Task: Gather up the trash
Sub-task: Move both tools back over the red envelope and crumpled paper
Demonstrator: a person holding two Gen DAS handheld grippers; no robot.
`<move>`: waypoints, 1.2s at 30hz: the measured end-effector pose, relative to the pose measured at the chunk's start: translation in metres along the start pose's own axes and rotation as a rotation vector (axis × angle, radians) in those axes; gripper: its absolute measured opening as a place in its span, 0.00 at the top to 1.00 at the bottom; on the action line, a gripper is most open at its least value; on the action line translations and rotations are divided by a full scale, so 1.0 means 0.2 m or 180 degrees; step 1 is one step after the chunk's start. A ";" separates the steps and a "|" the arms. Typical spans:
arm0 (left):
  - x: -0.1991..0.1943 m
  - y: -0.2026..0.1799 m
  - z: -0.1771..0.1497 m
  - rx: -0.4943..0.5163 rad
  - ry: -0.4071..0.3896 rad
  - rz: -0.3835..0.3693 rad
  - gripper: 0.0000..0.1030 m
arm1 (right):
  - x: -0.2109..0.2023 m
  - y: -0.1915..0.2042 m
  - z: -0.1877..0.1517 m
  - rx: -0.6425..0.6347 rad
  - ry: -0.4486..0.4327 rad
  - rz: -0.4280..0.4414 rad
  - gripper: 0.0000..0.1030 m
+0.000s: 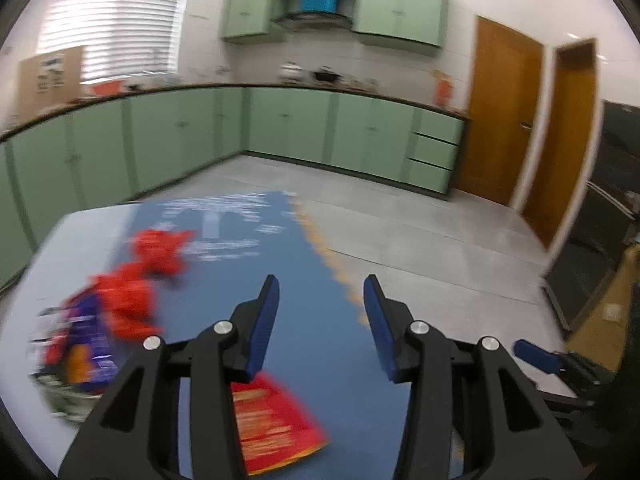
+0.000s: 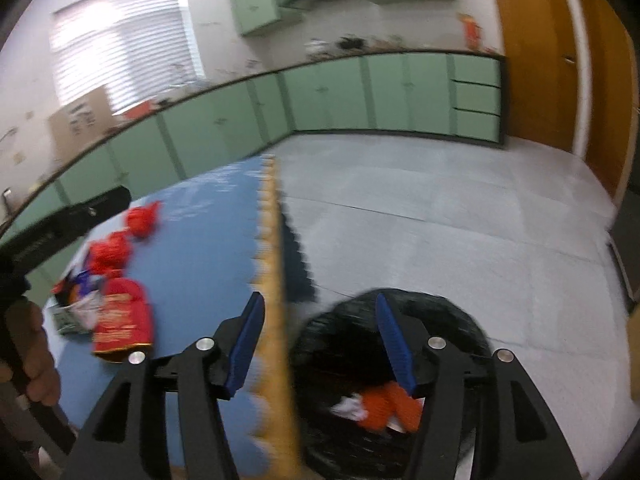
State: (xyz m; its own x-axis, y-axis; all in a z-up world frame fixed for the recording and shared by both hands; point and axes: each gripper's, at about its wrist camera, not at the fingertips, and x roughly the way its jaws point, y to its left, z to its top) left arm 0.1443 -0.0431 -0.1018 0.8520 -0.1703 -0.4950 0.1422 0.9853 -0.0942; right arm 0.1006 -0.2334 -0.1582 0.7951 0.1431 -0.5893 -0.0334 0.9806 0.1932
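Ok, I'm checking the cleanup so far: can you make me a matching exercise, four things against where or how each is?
1. red snack bag
2. black trash bin
3. orange wrapper
4. right hand-held gripper

a. inside the bin
b. flat on the blue table cover
c. open, nothing held
d. on the floor beside the table

Pairs: 1-b, 2-d, 3-a, 4-c

Green base cabinets [image 1: 168,140] line two walls under a dark countertop [image 2: 224,82]. A window blind [image 1: 116,24] glows at left; brown wooden doors [image 1: 502,112] stand at right.
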 end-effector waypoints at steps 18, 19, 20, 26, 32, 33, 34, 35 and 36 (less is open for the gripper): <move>-0.19 0.49 -0.24 -0.0283 0.0190 0.0643 0.58 | 0.13 0.45 -0.16 -0.0556 0.0095 0.0491 0.45; -0.18 0.49 -0.23 -0.0297 0.0196 0.0638 0.58 | 0.14 0.45 -0.16 -0.0580 0.0116 0.0487 0.45; -0.18 0.50 -0.23 -0.0310 0.0200 0.0627 0.58 | 0.14 0.45 -0.17 -0.0595 0.0132 0.0486 0.45; -0.15 0.50 -0.22 -0.0336 0.0222 0.0627 0.58 | 0.17 0.46 -0.17 -0.0606 0.0194 0.0501 0.45; -0.15 0.51 -0.20 -0.0353 0.0201 0.0660 0.58 | 0.16 0.51 -0.09 -0.0565 0.0144 0.0606 0.45; -0.15 0.51 -0.20 -0.0354 0.0198 0.0667 0.58 | 0.17 0.53 -0.08 -0.0587 0.0163 0.0617 0.45; -0.16 0.51 -0.19 -0.0352 0.0193 0.0675 0.58 | 0.18 0.54 -0.08 -0.0605 0.0181 0.0619 0.45; -0.16 0.52 -0.19 -0.0346 0.0188 0.0686 0.58 | 0.20 0.57 -0.08 -0.0631 0.0219 0.0619 0.44; -0.16 0.52 -0.19 -0.0341 0.0182 0.0695 0.58 | 0.22 0.59 -0.08 -0.0650 0.0287 0.0635 0.43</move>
State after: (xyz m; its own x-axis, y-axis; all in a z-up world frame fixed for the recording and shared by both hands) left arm 0.1120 0.0645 -0.1281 0.8264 0.0433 -0.5614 -0.0989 0.9927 -0.0691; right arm 0.1227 -0.1094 -0.1744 0.7040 0.3382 -0.6246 -0.3119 0.9372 0.1559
